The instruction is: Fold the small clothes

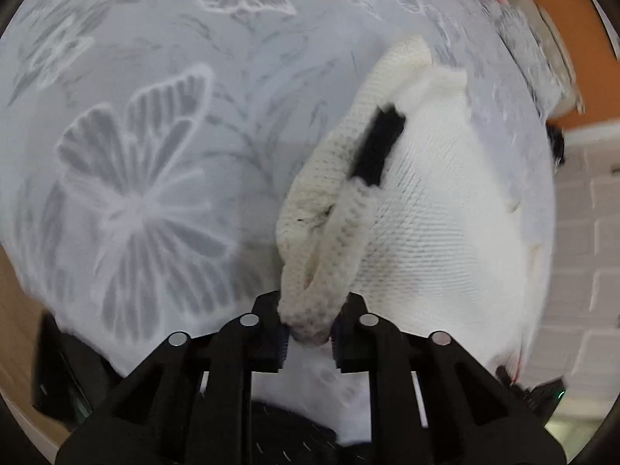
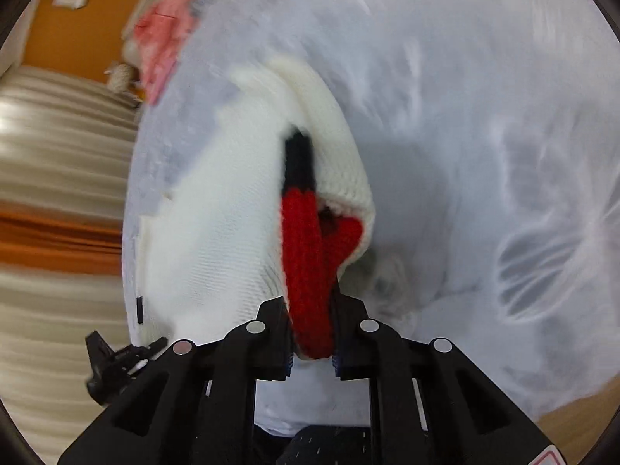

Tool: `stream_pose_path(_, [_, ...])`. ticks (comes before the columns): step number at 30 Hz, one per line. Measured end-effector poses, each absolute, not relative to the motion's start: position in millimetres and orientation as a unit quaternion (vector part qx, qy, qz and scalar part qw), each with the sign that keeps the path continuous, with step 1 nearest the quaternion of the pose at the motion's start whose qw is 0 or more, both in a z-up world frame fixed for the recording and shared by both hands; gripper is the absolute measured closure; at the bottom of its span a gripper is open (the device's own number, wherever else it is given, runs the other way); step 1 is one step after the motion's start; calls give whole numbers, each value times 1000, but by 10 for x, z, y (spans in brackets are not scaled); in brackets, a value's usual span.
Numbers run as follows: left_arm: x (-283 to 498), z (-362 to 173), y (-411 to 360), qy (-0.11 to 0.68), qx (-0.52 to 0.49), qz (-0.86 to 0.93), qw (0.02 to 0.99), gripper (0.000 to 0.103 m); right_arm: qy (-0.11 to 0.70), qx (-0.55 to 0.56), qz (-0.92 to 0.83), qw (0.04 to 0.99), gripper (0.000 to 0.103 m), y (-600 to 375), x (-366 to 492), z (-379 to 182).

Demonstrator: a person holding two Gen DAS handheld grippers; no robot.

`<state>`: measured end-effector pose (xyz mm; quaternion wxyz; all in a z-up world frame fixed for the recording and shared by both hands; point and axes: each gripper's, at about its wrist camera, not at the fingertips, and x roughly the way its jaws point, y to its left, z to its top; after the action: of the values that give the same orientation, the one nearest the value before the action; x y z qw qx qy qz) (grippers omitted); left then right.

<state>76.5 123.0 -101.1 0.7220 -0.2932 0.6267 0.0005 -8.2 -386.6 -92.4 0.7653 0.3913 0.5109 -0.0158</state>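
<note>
My left gripper pinches a cream, bunched edge of the white knit garment; my right gripper clamps its red band (black stripe beyond). The garment stretches ahead of both over the butterfly-print cloth.

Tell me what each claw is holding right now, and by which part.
Both grip the white knit garment: left claw pinches a bunched cream edge, right claw pinches the red band at its end.
</note>
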Motion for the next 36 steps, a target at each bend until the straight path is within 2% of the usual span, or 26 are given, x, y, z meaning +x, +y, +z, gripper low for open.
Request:
stream_pose_path(2, [692,-778,1357,620,-296,-8,726,90,498,376,-11,781,90,-3928,-253,-639])
stream_pose_path(4, [592,-695,1450,625,-299,-12,721,90,509,361,-19,781,91,-3988,-426,-596])
stream_pose_path(7, [440,-910,1477,653,-273,1,706,89,553,346,-39,757,90,-4000,-568,-959])
stream_pose_path(10, [339,-1168,1401,661,-249,13,707,82,583,349,-48,732,86,-3960,-627,-1378])
stream_pose_path(12, [342,-1029,1312,658,-216,21,721,68,569,372,-56,731,77,-4006,-667,-1313])
stream_pose_path(13, [350,-918,1279,658,-191,26,727,64,565,367,-68,735,71,-4033,-677,-1198])
stream_pose_path(15, [407,-606,1236,632,-158,13,759,62,557,317,-76,764,70,-4038,-624,-922])
stream_pose_path(16, [482,-396,1187,607,-133,6,783,54,552,286,-77,779,64,-4014,-537,-781])
stream_pose_path(17, [567,-254,1141,589,-114,8,800,43,549,267,-76,789,51,-4004,-445,-704])
stream_pose_path(18, [705,-102,1046,565,-96,8,819,37,544,253,-69,797,46,-3962,-313,-621])
stream_pose_path(20, [934,-31,854,542,-83,-10,836,20,529,234,-49,814,45,-3929,24,-529])
stream_pose_path(23, [1383,-255,544,550,-56,-12,833,18,531,215,-32,819,45,-3795,557,-589])
stream_pose_path(25, [1663,-497,469,568,-51,-1,821,21,540,187,-37,820,45,-3773,849,-664])
stream_pose_path(27, [1774,-672,468,585,-66,-6,808,46,549,188,-30,814,45,-3794,1004,-763])
stream_pose_path(28, [1806,-754,487,598,-86,-22,796,71,557,201,-19,806,51,-3804,1090,-848])
stream_pose_path(29, [1845,-829,477,609,-98,-33,786,90,563,212,-2,799,86,-3794,1141,-904])
stream_pose_path(30, [1823,-863,478,610,-97,-33,786,93,572,213,8,792,95,-3795,1188,-952])
stream_pose_path(31, [1839,-834,497,602,-97,-36,792,98,566,209,8,797,96,-3811,1192,-921])
stream_pose_path(34, [1902,-745,643,586,-114,-21,802,98,514,249,-20,821,97,-4142,1164,-719])
stream_pose_path(36, [1997,-846,727,590,-115,-9,799,98,520,269,-41,810,97,-4345,1216,-875])
